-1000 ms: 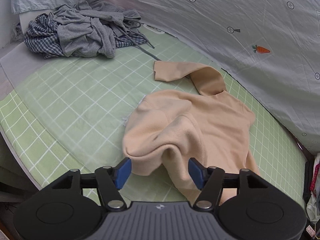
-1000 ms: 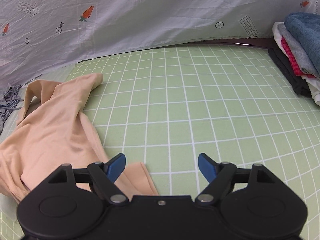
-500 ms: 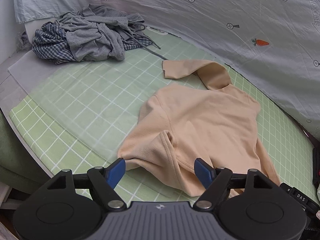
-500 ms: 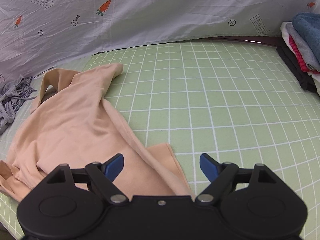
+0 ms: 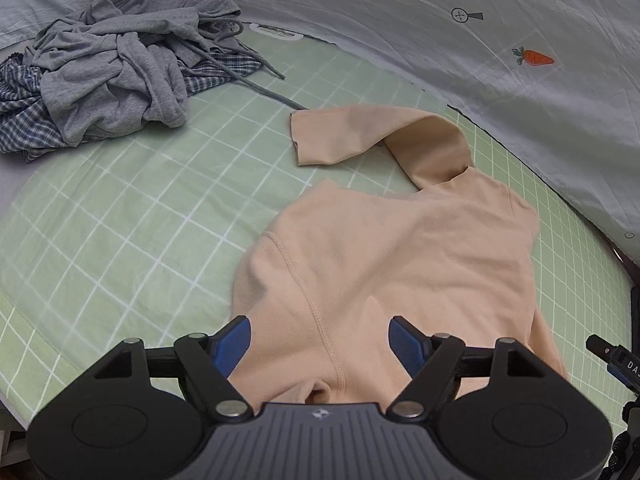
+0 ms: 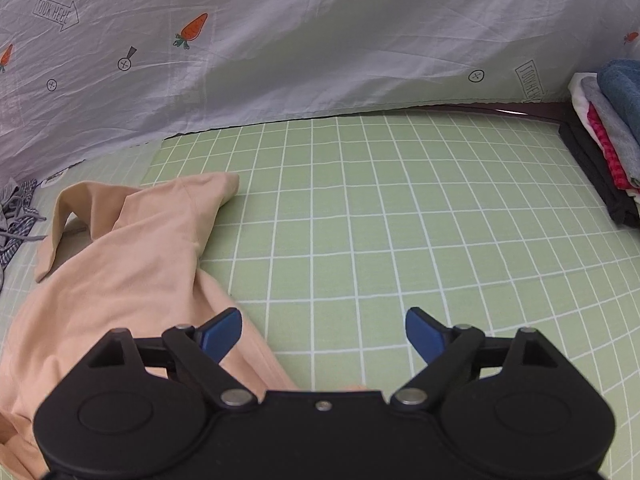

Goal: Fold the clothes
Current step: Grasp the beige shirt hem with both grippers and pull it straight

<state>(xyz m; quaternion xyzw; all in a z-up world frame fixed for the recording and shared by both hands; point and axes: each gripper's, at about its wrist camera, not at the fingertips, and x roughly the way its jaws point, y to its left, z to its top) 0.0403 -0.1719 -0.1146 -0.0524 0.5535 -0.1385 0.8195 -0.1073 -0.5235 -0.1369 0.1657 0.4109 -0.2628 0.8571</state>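
Risk: shirt (image 5: 400, 264) at lower centre bunches if left gripper (image 5: 320, 340), open, or right gripper (image 6: 324, 334), opening and empty, grabs unevenly.

Peach long-sleeve top (image 5: 400, 264) crumpled flat, one sleeve bent, on grid sheet (image 5: 120, 240)

Each wrist view looks steeply down along its own tool, close over the green checked mat (image 5: 120, 208). Both share the peach shirt (image 5: 400, 256) and printed sheet (image 6: 320, 40).
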